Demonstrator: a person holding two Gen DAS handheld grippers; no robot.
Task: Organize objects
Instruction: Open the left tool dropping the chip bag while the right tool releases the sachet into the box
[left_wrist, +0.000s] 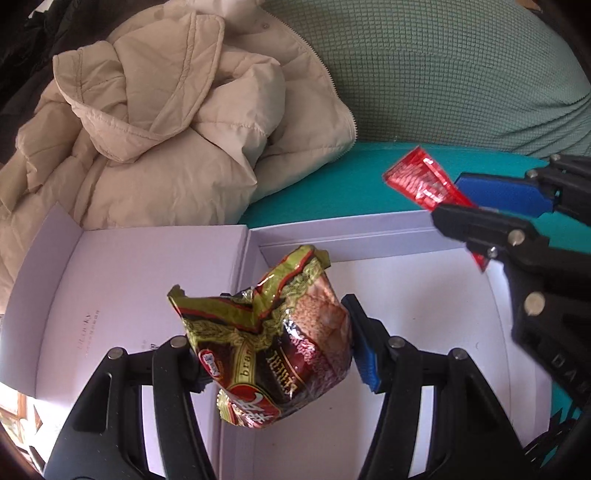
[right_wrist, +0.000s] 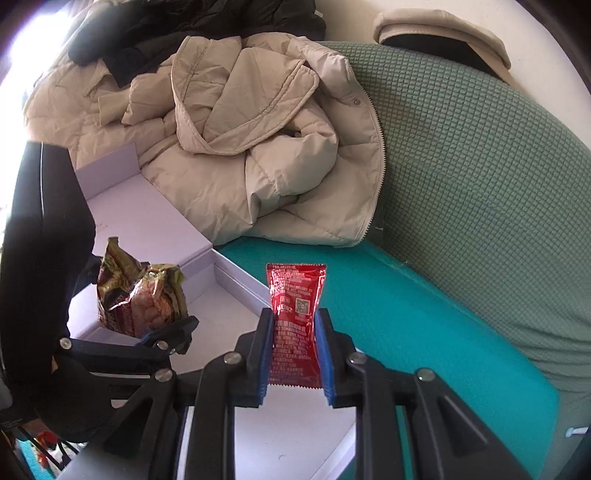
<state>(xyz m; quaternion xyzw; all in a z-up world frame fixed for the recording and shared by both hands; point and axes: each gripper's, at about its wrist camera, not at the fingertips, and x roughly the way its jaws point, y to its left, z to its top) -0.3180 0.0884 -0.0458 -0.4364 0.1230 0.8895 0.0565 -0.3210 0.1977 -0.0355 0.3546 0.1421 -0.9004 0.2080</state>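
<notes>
My left gripper (left_wrist: 275, 354) is shut on a crumpled green and brown snack bag (left_wrist: 280, 343), held in the air over the open white box (left_wrist: 424, 291). That bag (right_wrist: 140, 295) also shows at the left of the right wrist view, above the box (right_wrist: 229, 310). My right gripper (right_wrist: 294, 347) is shut on a red ketchup sachet (right_wrist: 295, 295), which stands upright between the blue pads over the box's near right side. In the left wrist view the right gripper (left_wrist: 469, 199) reaches in from the right, the sachet (left_wrist: 421, 177) sticking out beyond its fingers.
The box lies on a teal seat (right_wrist: 424, 314) with its lid (left_wrist: 147, 280) folded open to the left. A beige padded jacket (left_wrist: 166, 122) is heaped behind the box. A green textured cushion (right_wrist: 480, 166) forms the backrest. Dark clothes (right_wrist: 184, 29) lie further back.
</notes>
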